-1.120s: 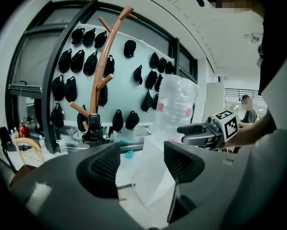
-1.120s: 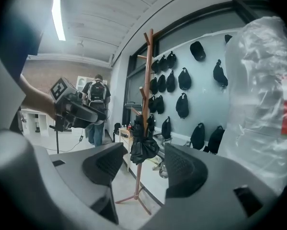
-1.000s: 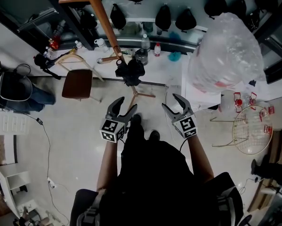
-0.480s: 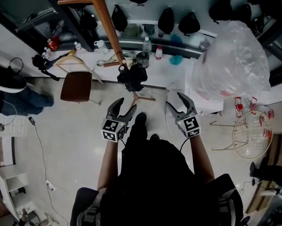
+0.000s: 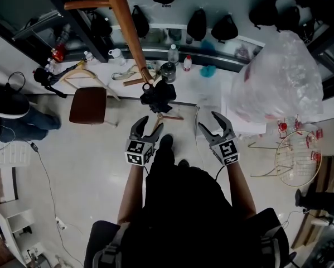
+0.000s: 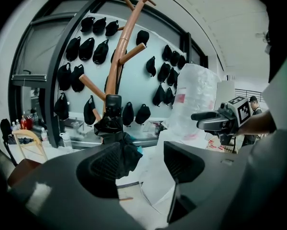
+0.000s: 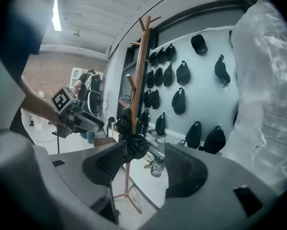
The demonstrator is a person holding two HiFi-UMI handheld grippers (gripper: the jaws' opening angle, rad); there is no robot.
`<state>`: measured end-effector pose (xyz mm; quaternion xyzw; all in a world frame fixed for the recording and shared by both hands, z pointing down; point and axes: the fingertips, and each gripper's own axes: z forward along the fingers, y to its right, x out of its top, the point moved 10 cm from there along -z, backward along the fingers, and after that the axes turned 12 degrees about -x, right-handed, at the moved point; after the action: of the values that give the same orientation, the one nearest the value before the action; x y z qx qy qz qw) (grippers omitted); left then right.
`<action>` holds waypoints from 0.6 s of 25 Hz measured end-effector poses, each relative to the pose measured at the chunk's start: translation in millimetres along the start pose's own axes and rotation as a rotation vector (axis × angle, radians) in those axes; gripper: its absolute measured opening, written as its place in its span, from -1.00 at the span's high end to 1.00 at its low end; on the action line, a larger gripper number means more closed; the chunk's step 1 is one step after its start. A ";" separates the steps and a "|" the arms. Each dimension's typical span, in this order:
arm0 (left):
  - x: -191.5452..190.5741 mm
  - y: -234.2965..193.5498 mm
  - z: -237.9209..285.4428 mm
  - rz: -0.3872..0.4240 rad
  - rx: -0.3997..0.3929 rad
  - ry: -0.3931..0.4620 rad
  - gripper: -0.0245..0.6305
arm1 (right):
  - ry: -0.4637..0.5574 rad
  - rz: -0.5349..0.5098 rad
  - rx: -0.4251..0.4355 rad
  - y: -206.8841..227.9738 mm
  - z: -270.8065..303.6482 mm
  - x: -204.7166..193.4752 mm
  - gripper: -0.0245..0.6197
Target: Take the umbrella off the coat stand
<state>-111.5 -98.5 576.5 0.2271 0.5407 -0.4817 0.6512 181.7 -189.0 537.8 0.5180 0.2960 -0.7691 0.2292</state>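
Now both tools sit closer to the umbrella (image 5: 157, 96) than they did a second ago — the gap in the head view has shrunk. The umbrella is black and folded up. It hangs low on the brown wooden coat stand (image 5: 127, 32), right in front of the person. It is not off the stand yet.

The left gripper (image 5: 151, 123) is wide open and holds nothing. Its jaws were just as wide before. In the left gripper view the umbrella shows just past the left jaw, a bit to the side of the open gap, and nothing touches the pads. The right gripper (image 5: 209, 121) is wide open too, and it is empty. In the right gripper view the umbrella hangs beyond the left jaw, and the stand's pole runs down under it to its feet on the floor.

Both tools point at the stand, side by side. The person's shoe (image 5: 165, 143) shows between them, a little lower in the head view.

Other things have slid in the head view as well. The big clear plastic bag (image 5: 278, 77) now sits further right and lower than before. The brown chair (image 5: 88, 105) stands to the left of the stand. Black bags (image 5: 197, 22) hang in rows on the pale wall behind — they look the same as before.
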 end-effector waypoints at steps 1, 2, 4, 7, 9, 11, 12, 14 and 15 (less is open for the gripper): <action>-1.1 -2.5 1.8 -0.005 0.002 -0.001 0.06 | -0.005 -0.001 -0.001 0.5 1.9 0.0 0.09; -1.8 -4.8 3.7 -0.011 0.005 -0.002 0.06 | -0.009 -0.003 -0.002 1.2 3.9 0.2 0.09; -3.9 -10.5 6.9 -0.017 0.009 -0.009 0.06 | -0.015 -0.006 -0.004 1.9 7.5 1.0 0.09; -7.4 -19.6 11.3 -0.027 0.013 -0.012 0.06 | -0.022 -0.018 -0.009 3.4 12.4 2.7 0.09; -9.0 -25.0 15.4 -0.033 0.011 -0.014 0.05 | -0.026 -0.021 -0.017 5.2 16.0 4.3 0.09; -10.2 -29.8 20.4 -0.042 0.006 -0.015 0.03 | -0.028 -0.019 -0.024 6.0 19.1 6.0 0.09; -10.2 -32.3 23.1 -0.045 0.005 -0.014 0.02 | -0.030 -0.018 -0.027 6.2 20.7 6.6 0.09; -9.0 -37.9 28.2 -0.046 0.011 -0.010 -0.03 | -0.034 -0.019 -0.032 6.6 24.1 7.8 0.09; -8.2 -41.1 30.4 -0.046 0.017 -0.007 -0.05 | -0.036 -0.021 -0.034 6.7 25.7 8.2 0.09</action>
<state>-132.1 -138.0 602.9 0.2183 0.5394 -0.5020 0.6399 166.2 -211.9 536.1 0.4970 0.3100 -0.7756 0.2354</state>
